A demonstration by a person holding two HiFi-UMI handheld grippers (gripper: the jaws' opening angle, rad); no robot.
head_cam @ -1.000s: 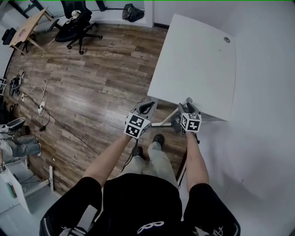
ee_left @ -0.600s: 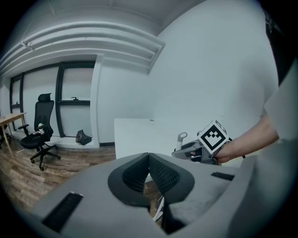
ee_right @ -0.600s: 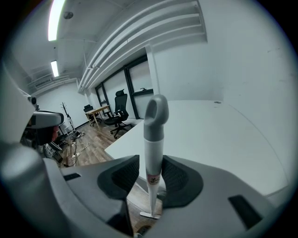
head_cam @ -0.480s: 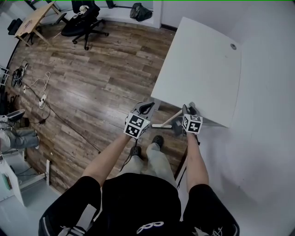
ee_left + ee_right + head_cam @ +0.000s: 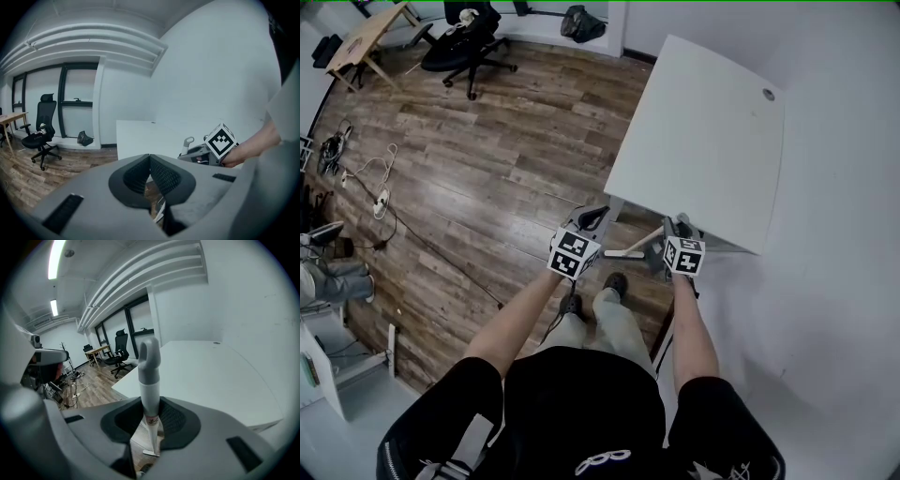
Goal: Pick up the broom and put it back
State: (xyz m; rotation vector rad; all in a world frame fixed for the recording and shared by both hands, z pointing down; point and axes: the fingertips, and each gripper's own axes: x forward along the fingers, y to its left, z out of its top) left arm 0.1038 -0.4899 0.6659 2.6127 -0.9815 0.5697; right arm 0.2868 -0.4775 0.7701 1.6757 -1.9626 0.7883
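The right gripper (image 5: 151,416) just closed its fingers on the broom handle (image 5: 149,373); left gripper (image 5: 150,164) clenched, empty. Hold tight, lift slowly toward 12 o'clock.

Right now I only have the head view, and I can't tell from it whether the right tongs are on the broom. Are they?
Observer: Yes. In the right gripper view the right tongs have just been closing and now clamp the white broom handle between their pads.
Operator: Where along the handle?
Observer: Near its top. Only the grey loop end stands above the tongs.
Operator: And the left tongs?
Observer: The left gripper view shows the left tongs shut together, with nothing between them.
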